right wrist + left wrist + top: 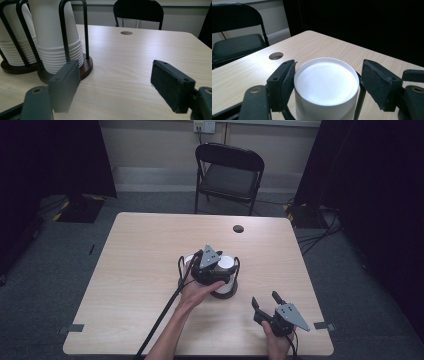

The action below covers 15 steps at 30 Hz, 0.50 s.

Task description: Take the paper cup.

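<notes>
Cup stack: the white cup stack (326, 86) stands upside down in its black wire holder (65, 30) near the middle of the table (140, 250), with a second stack (13, 42) in a holder just beside it.
Your left gripper: your left gripper (328, 82) sits over the top of the stack, jaws spread either side of the uppermost cup. The left pad (287, 80) looks to be touching the cup wall or just short of it; the right pad (378, 81) stands clear with a gap.
Your right gripper: your right gripper (270, 304) hovers low at the table's near right corner, jaws wide apart with nothing between them.
Key relation: the stack's long axis runs vertical, and the top cup lies directly between your left jaws, so closing in would likely catch it across its width.
Nearer hand: your left is on the stack; your right is well apart from it, to the stack's right and toward you.
Risk: a one-sided squeeze may tilt the cup against the wires, by my judgement.
Writing: no brand, label or readable text on the cups, holder or table.
</notes>
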Motion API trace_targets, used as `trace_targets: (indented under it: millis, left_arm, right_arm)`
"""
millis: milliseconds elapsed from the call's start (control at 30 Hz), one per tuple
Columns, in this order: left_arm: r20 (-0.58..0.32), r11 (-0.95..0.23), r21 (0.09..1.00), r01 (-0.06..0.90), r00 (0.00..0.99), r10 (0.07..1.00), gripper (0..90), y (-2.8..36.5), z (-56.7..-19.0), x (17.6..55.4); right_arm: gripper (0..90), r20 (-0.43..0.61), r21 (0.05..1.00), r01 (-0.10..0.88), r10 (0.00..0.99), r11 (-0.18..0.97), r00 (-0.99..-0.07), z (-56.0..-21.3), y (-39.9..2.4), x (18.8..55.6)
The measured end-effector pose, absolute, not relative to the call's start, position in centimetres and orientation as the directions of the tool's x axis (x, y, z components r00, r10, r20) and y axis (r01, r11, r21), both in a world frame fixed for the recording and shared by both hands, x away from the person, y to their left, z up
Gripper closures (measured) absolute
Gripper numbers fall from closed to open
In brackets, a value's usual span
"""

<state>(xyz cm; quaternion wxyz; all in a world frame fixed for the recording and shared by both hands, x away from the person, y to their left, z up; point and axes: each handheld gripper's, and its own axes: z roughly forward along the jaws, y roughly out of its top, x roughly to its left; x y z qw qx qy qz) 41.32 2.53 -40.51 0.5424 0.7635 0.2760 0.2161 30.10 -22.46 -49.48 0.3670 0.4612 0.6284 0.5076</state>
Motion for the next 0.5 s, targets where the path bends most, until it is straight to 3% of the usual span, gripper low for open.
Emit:
trace_targets:
  millis: [500]
  left_arm:
    - [0.041,-0.282,0.939,0.200,0.746,0.665,33.8,2.33,-40.77,41.72]
  right_arm:
    - [22.9,0.009,0.976,0.211,0.952,0.058,-0.306,-49.47,-22.46,30.12]
